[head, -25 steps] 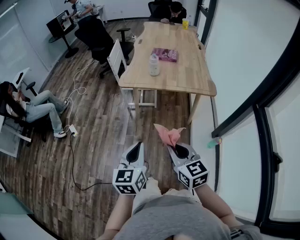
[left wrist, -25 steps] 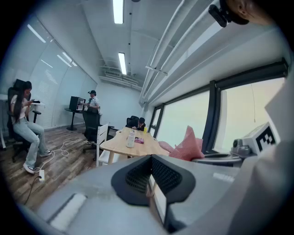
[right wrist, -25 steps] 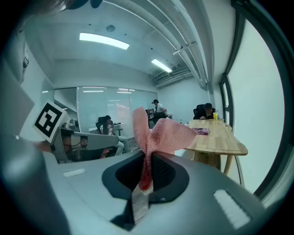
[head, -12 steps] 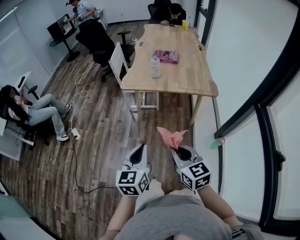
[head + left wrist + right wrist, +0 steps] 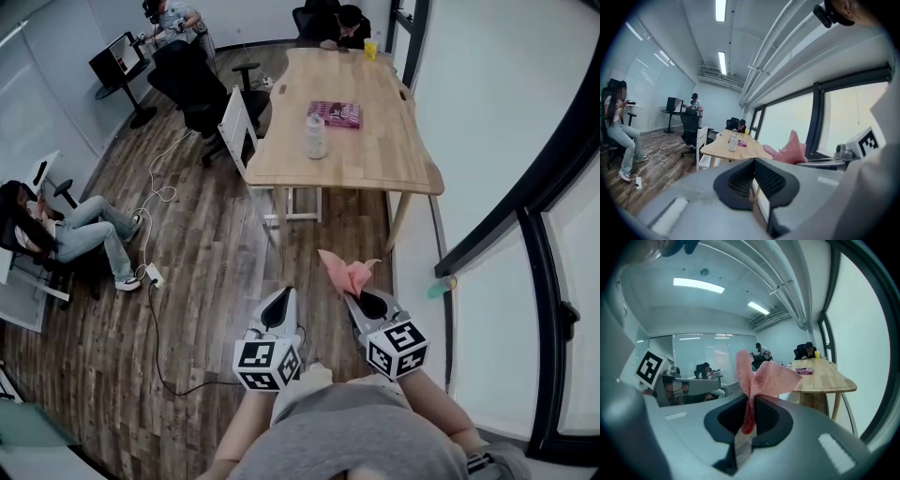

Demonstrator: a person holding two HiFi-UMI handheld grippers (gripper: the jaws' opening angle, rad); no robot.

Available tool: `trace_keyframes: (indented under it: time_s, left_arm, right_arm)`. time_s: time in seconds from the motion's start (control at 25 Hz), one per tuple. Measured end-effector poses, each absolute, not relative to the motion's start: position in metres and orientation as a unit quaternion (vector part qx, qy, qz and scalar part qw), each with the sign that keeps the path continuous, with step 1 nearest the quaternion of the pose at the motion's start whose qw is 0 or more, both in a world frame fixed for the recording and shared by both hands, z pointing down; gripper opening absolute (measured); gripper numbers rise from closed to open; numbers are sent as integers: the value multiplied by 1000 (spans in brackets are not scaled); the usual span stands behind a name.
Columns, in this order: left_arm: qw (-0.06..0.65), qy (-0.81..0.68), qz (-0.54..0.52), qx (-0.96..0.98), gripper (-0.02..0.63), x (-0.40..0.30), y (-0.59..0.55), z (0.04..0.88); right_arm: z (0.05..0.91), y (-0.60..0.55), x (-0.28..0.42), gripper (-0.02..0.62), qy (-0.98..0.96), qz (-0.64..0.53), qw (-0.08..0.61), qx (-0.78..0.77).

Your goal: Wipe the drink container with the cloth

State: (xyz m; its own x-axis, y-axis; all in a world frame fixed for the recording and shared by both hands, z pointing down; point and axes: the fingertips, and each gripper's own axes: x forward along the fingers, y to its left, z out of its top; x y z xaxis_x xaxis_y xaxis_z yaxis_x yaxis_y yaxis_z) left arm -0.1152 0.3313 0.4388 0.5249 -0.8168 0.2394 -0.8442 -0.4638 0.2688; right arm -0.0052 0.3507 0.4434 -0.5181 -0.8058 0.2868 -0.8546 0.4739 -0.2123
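- Drink container (image 5: 316,137): pale bottle w/ white cap, upright on the wooden table (image 5: 380,155), well ahead of both grippers and out of reach. Nothing touches it, so wiping isn't begun.
- Cloth (image 5: 347,273): pink, pinched in the right gripper (image 5: 361,298), whose jaws are closed on its lower bunch. Most of it fans loose above the tips.
- Left gripper (image 5: 278,302): just beside the right one, on its left. Jaws together, nothing between them.
- Risk 1: the grip is on a narrow bunch only, so rubbing hard could prob. drag the cloth out of the jaws.
- Risk 2: the bottle is tall and looks light. A one-sided wipe w/o the left gripper steadying it could tip it or push it toward the table edge by the white chair (image 5: 239,127). The left jaws would need to spread first.
- Risk 3: a magenta book (image 5: 335,113) lies just beyond the bottle, so an overshoot could shove it.
- Risk 4: a floor cable (image 5: 153,314) runs off to the left gripper's left, a snag hazard if the approach drifts that way.
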Motion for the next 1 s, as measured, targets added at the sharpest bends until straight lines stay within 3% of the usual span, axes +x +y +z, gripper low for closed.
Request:
trace_keyframes:
  time_s: [1.0]
  left_arm:
    - [190,-472,50,859,3,-132,256,454]
  right_arm:
    - [458,282,-26,25,-847,188,63,493]
